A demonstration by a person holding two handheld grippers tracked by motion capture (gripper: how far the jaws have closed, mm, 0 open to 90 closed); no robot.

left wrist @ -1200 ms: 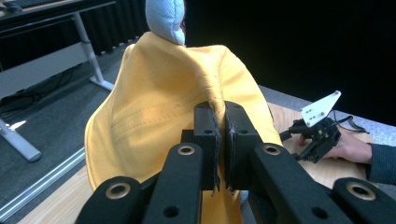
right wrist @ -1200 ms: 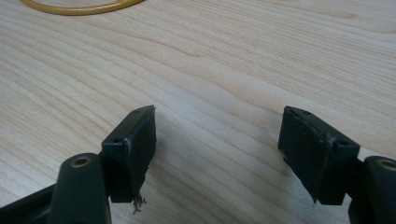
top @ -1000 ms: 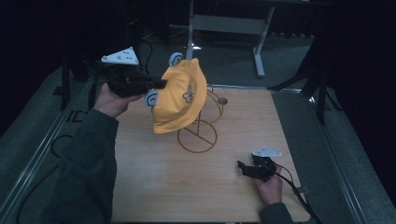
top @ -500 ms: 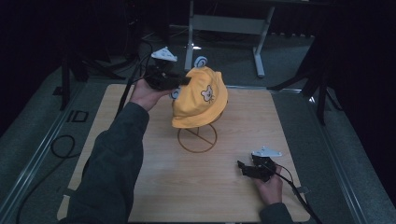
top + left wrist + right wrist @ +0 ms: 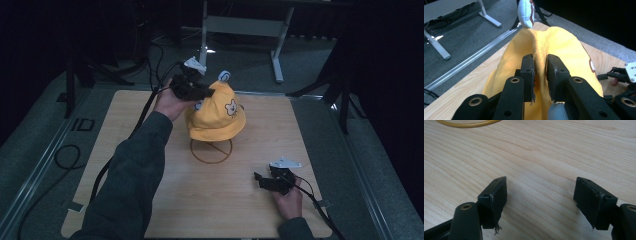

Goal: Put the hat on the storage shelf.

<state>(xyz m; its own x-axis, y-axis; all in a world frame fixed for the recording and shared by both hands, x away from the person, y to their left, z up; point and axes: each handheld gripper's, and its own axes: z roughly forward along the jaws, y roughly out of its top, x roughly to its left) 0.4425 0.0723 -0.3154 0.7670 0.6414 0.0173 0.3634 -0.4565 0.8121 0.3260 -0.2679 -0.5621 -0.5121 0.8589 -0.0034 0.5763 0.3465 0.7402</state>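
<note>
The left claw (image 5: 200,93) is clamped on a fold of the yellow hat (image 5: 216,116), its jaws pinching the fabric near the crown; a white ear (image 5: 526,13) of the hat stands just beyond the jaw tips. The hat sits atop a wire stand (image 5: 211,151) on the table (image 5: 125,115), below and right of that claw. Farther right, near the table's front, the right claw (image 5: 258,179) rests low with its jaws spread wide, holding nothing, bare wood between them.

Yellow hat (image 5: 216,116), bear print, white ears; black tongs (image 5: 539,72); pale wood table (image 5: 310,130); orange stand ring (image 5: 211,151).
</note>
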